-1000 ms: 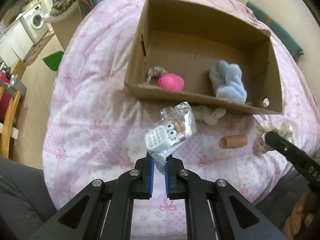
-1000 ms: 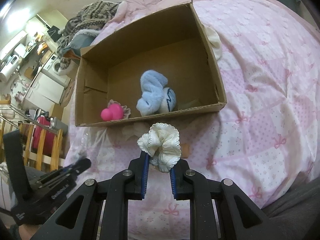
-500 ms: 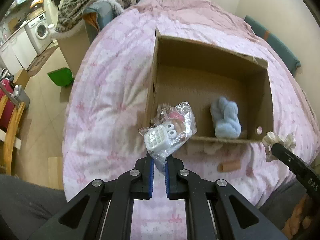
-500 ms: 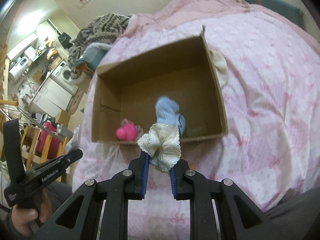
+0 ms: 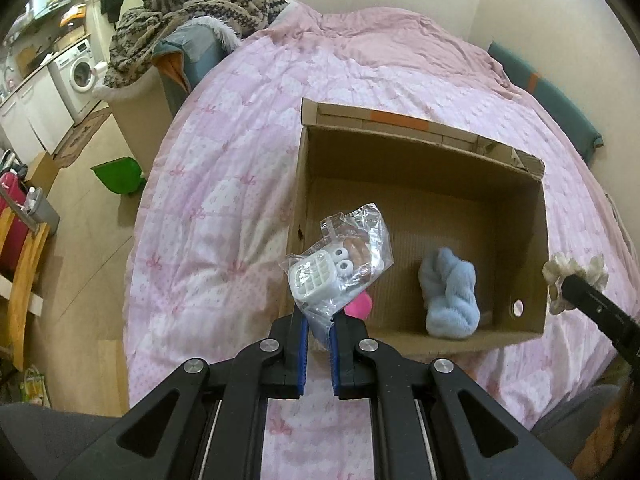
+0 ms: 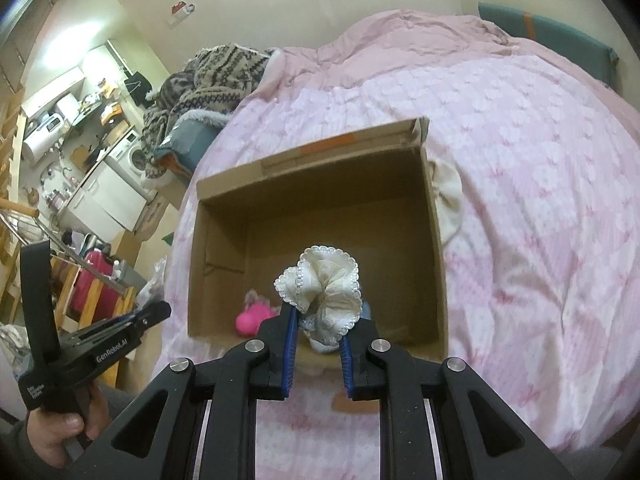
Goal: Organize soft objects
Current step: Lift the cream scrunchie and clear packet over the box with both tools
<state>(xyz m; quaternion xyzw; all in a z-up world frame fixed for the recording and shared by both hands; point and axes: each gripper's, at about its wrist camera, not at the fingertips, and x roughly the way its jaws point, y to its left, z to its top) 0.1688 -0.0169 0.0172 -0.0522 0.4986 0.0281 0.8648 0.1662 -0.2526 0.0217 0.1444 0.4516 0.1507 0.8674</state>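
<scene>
An open cardboard box (image 5: 420,148) (image 6: 316,156) lies on a pink quilted bed. Inside it are a light blue plush (image 5: 450,296) and a pink toy (image 5: 360,307) (image 6: 254,317). My left gripper (image 5: 318,320) is shut on a clear plastic bag (image 5: 340,260) of small white and brown items, held high over the box's near left corner. My right gripper (image 6: 316,326) is shut on a cream lace scrunchie (image 6: 322,290), above the box's near wall; it also shows in the left wrist view (image 5: 576,272).
The bed's quilt (image 5: 224,208) surrounds the box. A cream cloth (image 6: 448,196) lies against the box's right wall. A brown tube (image 6: 356,404) lies on the quilt under my right gripper. A patterned blanket pile (image 5: 192,12), a green bin (image 5: 120,176) and wooden chairs stand to the left.
Both grippers have risen well above the bed with their loads still held, so the box looks smaller and lower. The bag and the scrunchie now hang over the box's near edge.
</scene>
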